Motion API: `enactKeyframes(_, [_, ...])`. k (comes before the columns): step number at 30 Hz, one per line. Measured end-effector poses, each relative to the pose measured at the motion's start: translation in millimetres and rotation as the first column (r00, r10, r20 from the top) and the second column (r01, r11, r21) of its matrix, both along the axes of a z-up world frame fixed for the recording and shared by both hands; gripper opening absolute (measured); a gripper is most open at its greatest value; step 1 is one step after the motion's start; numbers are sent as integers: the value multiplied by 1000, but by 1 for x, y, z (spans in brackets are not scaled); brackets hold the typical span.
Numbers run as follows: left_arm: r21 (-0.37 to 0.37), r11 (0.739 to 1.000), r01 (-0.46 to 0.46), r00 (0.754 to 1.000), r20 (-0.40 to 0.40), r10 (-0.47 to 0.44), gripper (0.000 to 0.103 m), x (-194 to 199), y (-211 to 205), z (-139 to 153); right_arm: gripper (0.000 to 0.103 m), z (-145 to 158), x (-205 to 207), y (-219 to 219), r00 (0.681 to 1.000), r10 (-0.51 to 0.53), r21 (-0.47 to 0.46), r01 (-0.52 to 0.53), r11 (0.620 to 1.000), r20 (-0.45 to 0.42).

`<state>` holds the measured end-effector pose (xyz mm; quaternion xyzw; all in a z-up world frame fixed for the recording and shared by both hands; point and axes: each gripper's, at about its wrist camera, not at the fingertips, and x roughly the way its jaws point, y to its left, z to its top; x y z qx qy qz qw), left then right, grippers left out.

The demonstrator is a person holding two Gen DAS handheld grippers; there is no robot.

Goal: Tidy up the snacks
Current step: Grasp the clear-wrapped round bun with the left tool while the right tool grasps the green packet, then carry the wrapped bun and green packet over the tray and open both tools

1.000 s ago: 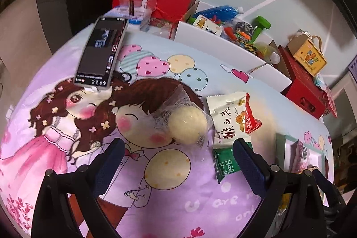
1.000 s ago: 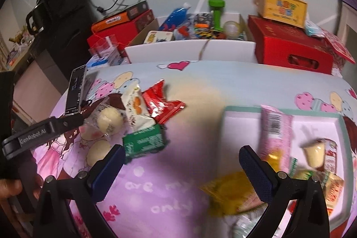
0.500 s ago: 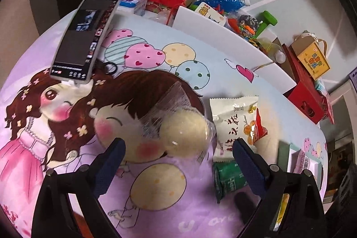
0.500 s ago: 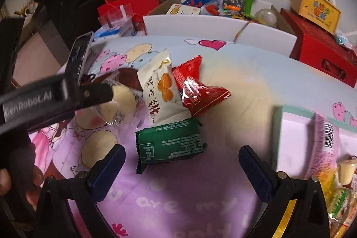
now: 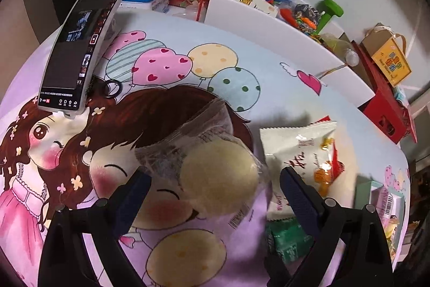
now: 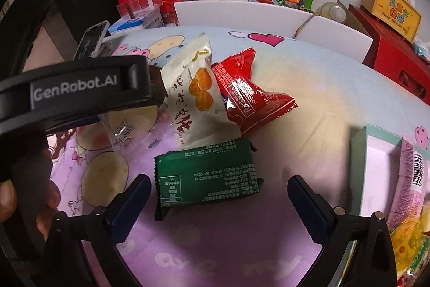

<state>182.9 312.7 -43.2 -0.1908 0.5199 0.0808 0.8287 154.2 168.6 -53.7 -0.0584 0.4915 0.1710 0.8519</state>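
A round pale bun in a clear wrapper (image 5: pixel 217 179) lies on the cartoon tablecloth, right between the open fingers of my left gripper (image 5: pixel 215 195). To its right sit a white snack bag (image 5: pixel 301 163) and a green packet (image 5: pixel 287 244). In the right wrist view my right gripper (image 6: pixel 215 203) stands open over the green packet (image 6: pixel 207 179), with the white bag (image 6: pixel 196 98) and a red packet (image 6: pixel 247 96) just beyond. The left gripper's black body (image 6: pixel 80 90) crosses the left side, covering most of the bun. A tray (image 6: pixel 376 152) on the right holds a pink packet (image 6: pixel 408 179) and other snacks.
A phone (image 5: pixel 78 55) leans on a stand at the table's far left. Behind the table stand a white box of toys (image 6: pixel 268 15), red boxes (image 6: pixel 395 53) and a yellow carton (image 6: pixel 389 10). A hand (image 6: pixel 16 201) grips the left tool.
Both grippers moved forward and down. The left one closed in until the bun lies between its fingers. The right one swung left from the tray to the green packet.
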Motion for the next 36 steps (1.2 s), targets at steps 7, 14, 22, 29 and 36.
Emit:
enactKeyframes(7, [15,1000,-7,1000,7,7,97,5,-1,-5,96,-4,3,2,1000,11,-5,-11,1000,2])
enactKeyframes(14, [28,1000,-12,1000,7,12,72,7,-1,-5,76,-1,1,2,999,36,22,-36,999,10])
enactKeyframes(22, [3,1000,-19,1000,18,19,63,1,1,-1,67,2,-3,2,999,41,23,-42,999,14])
enactKeyframes(29, [17,1000,-23,1000,15,22,61,-6,2,8,67,11,-9,-1,999,34,0,-34,999,24])
enactKeyframes(36, [17,999,-27,999,39,27,61,-19,5,27,67,29,-20,-6,999,20,-3,-20,1000,45])
